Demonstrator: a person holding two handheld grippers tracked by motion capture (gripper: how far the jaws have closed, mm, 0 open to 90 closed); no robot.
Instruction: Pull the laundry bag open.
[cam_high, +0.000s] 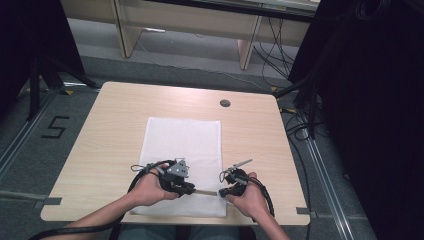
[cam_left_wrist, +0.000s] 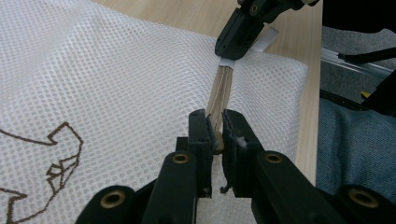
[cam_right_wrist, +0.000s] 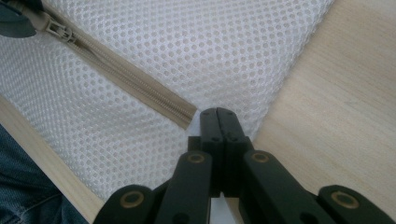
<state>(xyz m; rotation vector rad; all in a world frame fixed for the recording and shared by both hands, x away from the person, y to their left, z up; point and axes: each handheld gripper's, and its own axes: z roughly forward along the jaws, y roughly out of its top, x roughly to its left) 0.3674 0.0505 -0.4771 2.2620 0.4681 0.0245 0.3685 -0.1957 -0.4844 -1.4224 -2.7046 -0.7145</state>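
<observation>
My white mesh zippered laundry bag (cam_high: 182, 150) lies flat along the near edge of the light wooden tabletop (cam_high: 110, 125). My left tongs (cam_left_wrist: 215, 122) pinch its beige zipper pull (cam_left_wrist: 217, 140). My right tongs (cam_right_wrist: 218, 114) are clamped on the bag's near right corner, at the beige zipper's (cam_right_wrist: 135, 84) end.

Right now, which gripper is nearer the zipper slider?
Left. The left gripper is clamped around the zipper slider; the right gripper pinches the mesh bag at the zipper's far end.

A big black "5" (cam_high: 54, 127) sits on the grey floor (cam_high: 30, 165), left of the table (cam_high: 110, 115) in the high view, marked out like tape. On the white mesh bag (cam_left_wrist: 116, 79), the left gripper view catches a brown outline emblem (cam_left_wrist: 56, 158), a drawing with no letters to read.
</observation>
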